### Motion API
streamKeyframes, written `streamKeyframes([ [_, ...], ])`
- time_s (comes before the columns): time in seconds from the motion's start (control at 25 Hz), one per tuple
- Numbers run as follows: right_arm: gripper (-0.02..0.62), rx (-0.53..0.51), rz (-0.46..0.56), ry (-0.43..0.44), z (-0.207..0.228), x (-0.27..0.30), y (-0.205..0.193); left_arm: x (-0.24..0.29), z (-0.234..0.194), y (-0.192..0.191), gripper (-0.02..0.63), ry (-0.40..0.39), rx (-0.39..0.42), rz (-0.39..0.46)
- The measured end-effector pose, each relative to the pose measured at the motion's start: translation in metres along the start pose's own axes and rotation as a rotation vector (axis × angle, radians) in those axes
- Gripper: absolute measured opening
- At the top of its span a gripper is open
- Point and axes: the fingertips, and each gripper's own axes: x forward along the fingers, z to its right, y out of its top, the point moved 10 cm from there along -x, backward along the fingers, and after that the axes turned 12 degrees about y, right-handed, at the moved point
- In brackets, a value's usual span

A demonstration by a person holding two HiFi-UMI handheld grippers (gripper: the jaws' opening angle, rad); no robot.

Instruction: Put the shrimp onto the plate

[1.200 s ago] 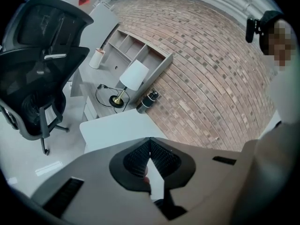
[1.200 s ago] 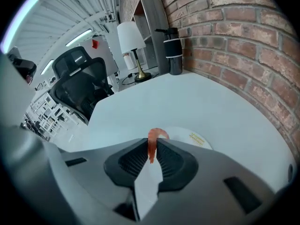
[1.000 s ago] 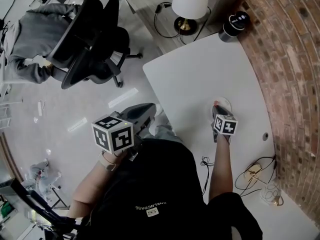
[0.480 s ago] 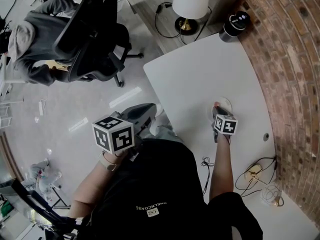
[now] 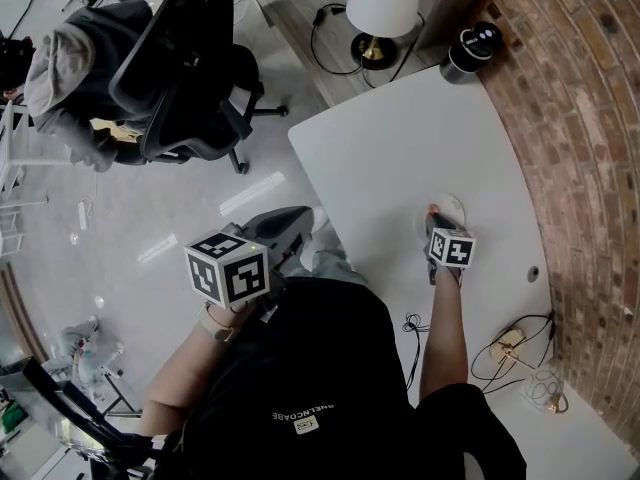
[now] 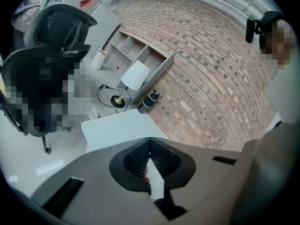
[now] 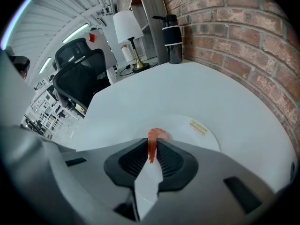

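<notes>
An orange-pink shrimp (image 7: 152, 144) is pinched between the jaws of my right gripper (image 7: 153, 150), which is shut on it. Its upper end sticks out above the jaws, over the near edge of the round white plate (image 7: 197, 131) on the white table (image 7: 197, 88). In the head view the shrimp (image 5: 433, 210) shows as a small red tip at the front of the right gripper (image 5: 436, 216), at the plate (image 5: 454, 206). My left gripper (image 5: 298, 220) is held off the table's left edge, by the person's body. Its jaws meet in the left gripper view (image 6: 150, 142) with nothing between them.
A lamp with a white shade (image 5: 383, 3) and a black cylinder (image 5: 470, 46) stand at the table's far end. A brick wall (image 5: 580, 148) runs along the right. Cables (image 5: 505, 348) lie near the table's near right. A black office chair (image 5: 190, 78) stands on the floor at left.
Both grippers and the shrimp stay where they were. The person in grey by the office chair has shifted behind it.
</notes>
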Motion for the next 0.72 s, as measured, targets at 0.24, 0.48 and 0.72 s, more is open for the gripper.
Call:
streamKeyframes([
  [0.24, 0.058, 0.002, -0.010, 0.001, 0.0009, 0.0015, -0.0011, -0.0012, -0.0003, 0.0001, 0.003, 0.003, -0.002, 0.003],
  [0.48, 0.058, 0.006, -0.019, 0.005, 0.0007, 0.0035, -0.0013, -0.0008, -0.0002, 0.0008, 0.003, 0.004, -0.004, 0.000],
  [0.72, 0.058, 0.003, -0.025, 0.008, 0.0016, 0.0054, -0.0005, 0.0007, -0.0006, 0.0009, 0.003, 0.004, -0.008, 0.000],
])
